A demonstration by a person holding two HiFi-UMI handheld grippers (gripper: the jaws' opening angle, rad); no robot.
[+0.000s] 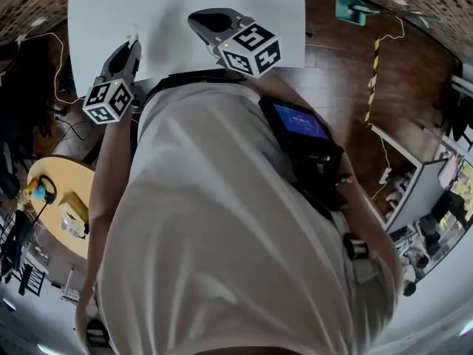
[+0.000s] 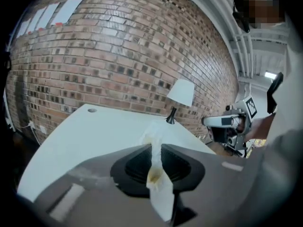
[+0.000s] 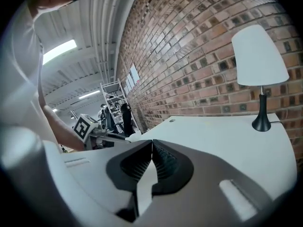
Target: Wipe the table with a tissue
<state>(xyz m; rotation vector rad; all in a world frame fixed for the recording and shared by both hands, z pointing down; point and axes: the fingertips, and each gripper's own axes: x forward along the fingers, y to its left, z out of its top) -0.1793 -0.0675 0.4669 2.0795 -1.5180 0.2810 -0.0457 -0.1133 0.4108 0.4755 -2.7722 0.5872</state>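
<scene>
My left gripper (image 2: 156, 146) is shut on a white tissue (image 2: 152, 133) with a yellowish stain; the tissue sticks out past the jaw tips and trails back between the jaws. It hangs in the air above the near edge of the white table (image 2: 90, 131). In the head view the left gripper (image 1: 131, 46) is at the table's (image 1: 96, 21) near-left edge and the right gripper (image 1: 198, 19) is over its middle. My right gripper (image 3: 151, 144) has its jaw tips together with nothing between them. It sees the left gripper (image 3: 105, 132) off to its left.
A black-stemmed lamp with a white shade (image 3: 259, 56) stands on the table's far side by the brick wall (image 2: 109, 56). The person's torso (image 1: 222, 235) fills most of the head view. A round yellow table (image 1: 63, 198) stands lower left, on a wooden floor (image 1: 355, 87).
</scene>
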